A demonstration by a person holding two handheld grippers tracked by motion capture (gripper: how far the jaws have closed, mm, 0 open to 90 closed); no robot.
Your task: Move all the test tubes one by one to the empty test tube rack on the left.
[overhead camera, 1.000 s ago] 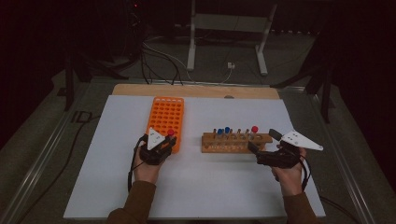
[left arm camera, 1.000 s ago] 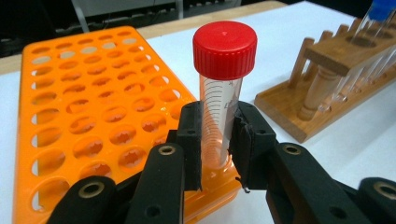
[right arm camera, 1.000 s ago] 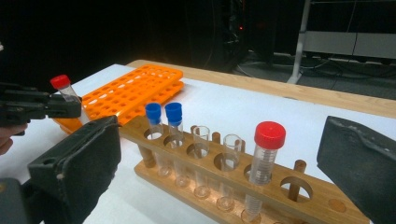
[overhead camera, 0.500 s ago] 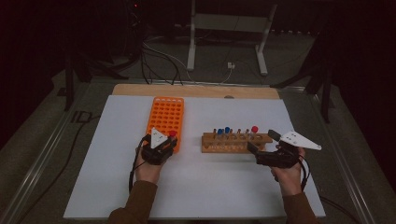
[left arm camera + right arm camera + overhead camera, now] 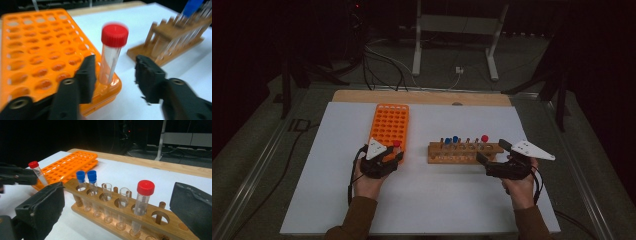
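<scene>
The red-capped tube stands in a corner hole at the near end of the orange rack, leaning slightly. The left claw has just been opening: its jaws stand apart on either side of the tube, the left pad close beside the clear wall, the right pad well off it, so nothing is gripped. In the high view the left claw sits at the near end of the orange rack.

The tube looks like thin clear plastic with a screw cap: light, stiff, smooth and probably slippery under hard pads. The best hold is likely on the clear barrel just under the cap, where the cap's lip would stop it sliding down. Squeezing hard risks it shooting out rather than breaking.

The right claw is wide open around the near end of the wooden rack, holding nothing. That rack carries two blue-capped tubes, uncapped tubes and another red-capped tube.

The tube's hole lies at the rack's edge, so a sideways nudge could tip it out onto the white tabletop. Open room lies between the two racks and along the near side; straight up is clear for lifting.
</scene>
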